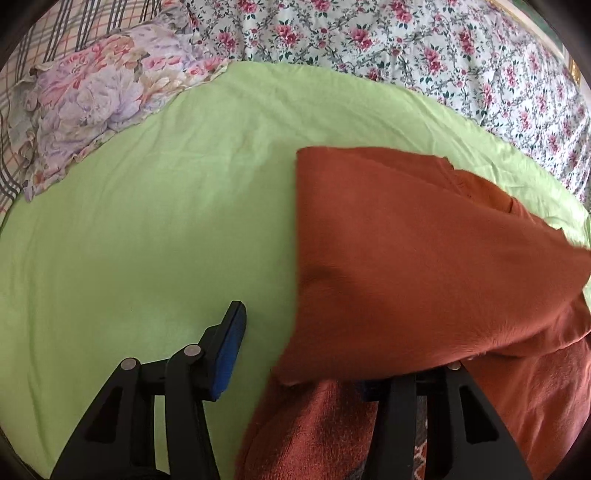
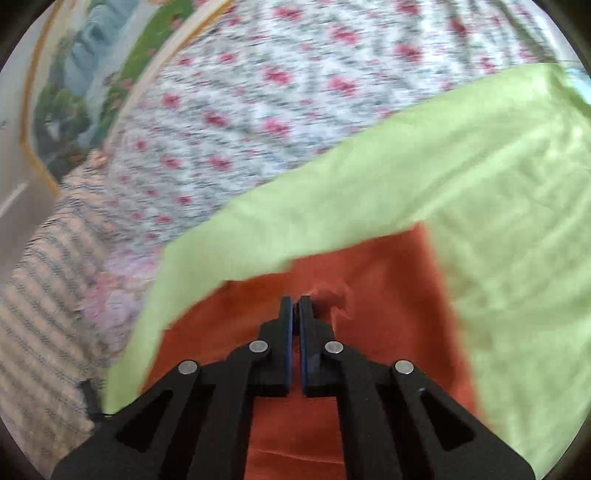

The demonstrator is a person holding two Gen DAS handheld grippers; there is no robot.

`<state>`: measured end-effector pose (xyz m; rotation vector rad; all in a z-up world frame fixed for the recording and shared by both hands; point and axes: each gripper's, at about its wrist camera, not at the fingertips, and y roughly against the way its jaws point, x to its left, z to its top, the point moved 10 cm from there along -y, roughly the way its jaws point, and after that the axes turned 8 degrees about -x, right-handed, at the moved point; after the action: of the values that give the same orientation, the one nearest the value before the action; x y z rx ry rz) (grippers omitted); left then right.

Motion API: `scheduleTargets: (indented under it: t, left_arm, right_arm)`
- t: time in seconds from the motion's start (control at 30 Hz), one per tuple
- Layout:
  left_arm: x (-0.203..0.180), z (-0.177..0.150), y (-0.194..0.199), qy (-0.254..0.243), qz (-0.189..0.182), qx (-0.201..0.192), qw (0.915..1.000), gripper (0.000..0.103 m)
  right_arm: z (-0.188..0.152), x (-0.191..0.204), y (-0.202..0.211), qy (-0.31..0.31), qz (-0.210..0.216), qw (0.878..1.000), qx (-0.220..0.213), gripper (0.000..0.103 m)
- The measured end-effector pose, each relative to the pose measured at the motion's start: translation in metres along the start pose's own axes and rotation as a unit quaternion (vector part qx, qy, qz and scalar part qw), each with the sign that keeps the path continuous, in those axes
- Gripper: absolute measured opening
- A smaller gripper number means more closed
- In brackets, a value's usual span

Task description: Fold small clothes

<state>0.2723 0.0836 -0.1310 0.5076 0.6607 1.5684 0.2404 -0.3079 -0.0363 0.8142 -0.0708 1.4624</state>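
Observation:
A rust-orange garment (image 1: 413, 258) lies on a light green sheet (image 1: 166, 206), with one layer lifted over the right side of the left wrist view. My left gripper (image 1: 306, 354) is open; its left finger (image 1: 231, 332) shows with a blue pad, and its right finger is hidden under the orange cloth. In the right wrist view my right gripper (image 2: 295, 314) is shut on a bunched fold of the orange garment (image 2: 388, 295) and holds it above the green sheet (image 2: 498, 221). This view is motion-blurred.
A floral bedspread (image 1: 424, 55) covers the bed beyond the green sheet. A pastel floral pillow (image 1: 96, 99) lies at the far left on a plaid cloth (image 1: 66, 26). A framed picture (image 2: 74, 92) and striped bedding (image 2: 48, 295) show at the left.

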Motion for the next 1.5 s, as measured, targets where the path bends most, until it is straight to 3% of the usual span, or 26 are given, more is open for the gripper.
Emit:
scheduleTargets:
  t: [0.13, 0.23, 0.4, 0.5, 0.6, 0.73, 1.03, 1.13, 1.2, 1.23, 1.33, 1.4, 1.5]
  left_arm:
    - [0.001, -0.002, 0.002, -0.004, 0.004, 0.0, 1.0, 0.051]
    - [0.007, 0.0, 0.007, 0.001, 0.015, -0.004, 0.9999, 0.047]
    - [0.014, 0.019, 0.03, 0.028, 0.009, -0.063, 0.9976, 0.047]
    - [0.009, 0.011, 0.019, -0.005, 0.034, -0.049, 0.9982, 0.047]
    - [0.006, -0.008, 0.001, -0.012, 0.014, 0.005, 0.9998, 0.046]
    - [0.007, -0.004, 0.005, -0.019, 0.014, -0.005, 0.9997, 0.047]
    - [0.021, -0.003, 0.003, 0.036, 0.002, -0.002, 0.9993, 0.047]
    - [0.02, -0.004, 0.003, 0.041, -0.003, -0.001, 0.9991, 0.048]
    - [0.019, -0.004, 0.003, 0.038, 0.001, 0.0, 0.9993, 0.048]
    - [0.019, -0.005, 0.003, 0.034, 0.004, 0.0, 0.9994, 0.048]
    - [0.019, -0.006, 0.004, 0.04, -0.001, 0.001, 0.9992, 0.049]
    - [0.02, -0.007, 0.006, 0.045, -0.008, 0.006, 0.9989, 0.05]
    - [0.021, -0.012, 0.017, 0.036, -0.016, 0.01, 0.9992, 0.051]
  right_arm:
    - [-0.02, -0.042, -0.008, -0.03, -0.03, 0.999, 0.025, 0.003]
    - [-0.033, -0.048, -0.009, -0.016, -0.044, 0.998, 0.034, 0.003]
    - [-0.018, -0.045, 0.006, -0.001, -0.044, 0.999, 0.001, 0.003]
    - [-0.017, -0.039, 0.006, 0.036, -0.059, 0.998, 0.001, 0.003]
    - [-0.026, -0.049, -0.002, 0.038, -0.073, 0.997, 0.016, 0.003]
    - [-0.038, -0.066, -0.001, 0.041, -0.092, 0.995, 0.026, 0.003]
    - [-0.049, -0.068, -0.007, 0.072, -0.116, 0.989, 0.05, 0.003]
    - [-0.037, -0.074, 0.012, 0.09, -0.179, 0.979, 0.027, 0.008]
    - [-0.027, -0.061, 0.025, 0.096, -0.175, 0.98, -0.005, 0.008]
    - [-0.028, -0.049, 0.024, 0.103, -0.153, 0.983, -0.006, 0.009]
    - [-0.045, -0.028, 0.002, 0.112, -0.099, 0.988, 0.039, 0.009]
    - [-0.062, -0.04, -0.016, 0.117, -0.124, 0.982, 0.079, 0.009]
    - [-0.063, -0.048, -0.009, 0.083, -0.117, 0.987, 0.078, 0.009]
